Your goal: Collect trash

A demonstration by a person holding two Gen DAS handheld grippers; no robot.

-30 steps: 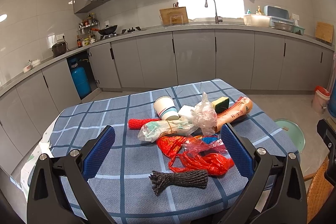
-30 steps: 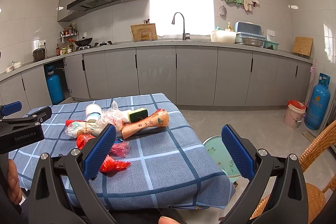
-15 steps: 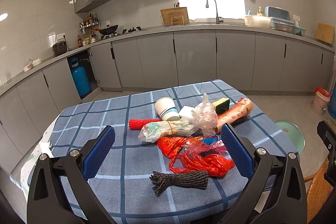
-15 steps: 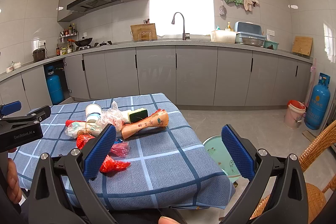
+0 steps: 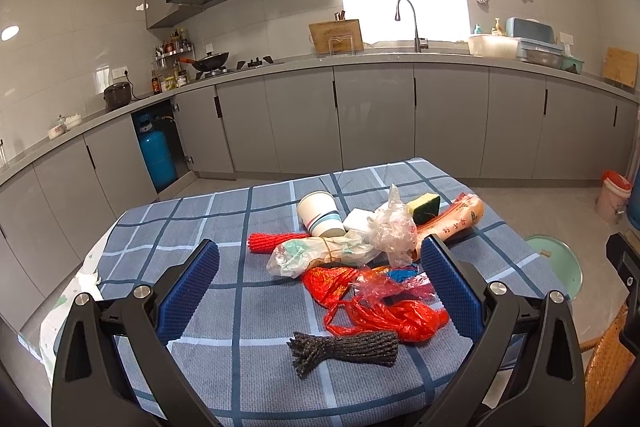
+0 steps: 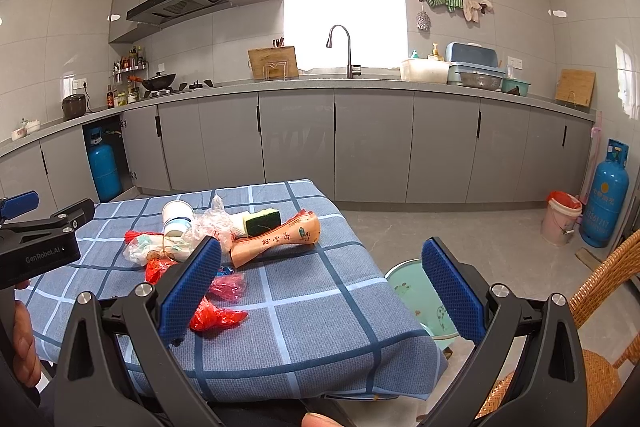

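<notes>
Hovering over the near edge of the checked-cloth table [image 5: 192, 219], the left gripper [image 5: 320, 291] has its blue-padded fingers [image 5: 188, 291] spread wide, nothing between them. Trash lies heaped at 12 to 1 o'clock from it. Left to right in the left wrist view: red mesh sleeve [image 5: 272, 241] at 11 o'clock; paper cup [image 5: 320, 213] on its side behind it; clear printed bag [image 5: 320, 253] tied with a band; dark mesh sleeve [image 5: 348, 349] nearest the camera; red plastic bag [image 5: 384, 317] touching the dark sleeve's far side; crumpled clear bag [image 5: 392, 231]; yellow-green sponge [image 5: 424, 207]; orange printed wrapper [image 5: 452, 223] at 1 o'clock.

Right gripper [image 6: 320, 287]: fingers [image 6: 452, 291] also wide apart, empty, held off the table's right corner. Its view shows the same heap at 10 to 11 o'clock, wrapper [image 6: 280, 239] rightmost, and the left gripper's body [image 6: 40, 247] at 9 o'clock with a hand [image 6: 24, 343] below it. Green basin [image 6: 416, 299] on the floor just beside the table, 1 o'clock. Pink bucket [image 6: 560, 219] and blue gas cylinder [image 6: 604, 195] at 2 o'clock, well apart.
</notes>
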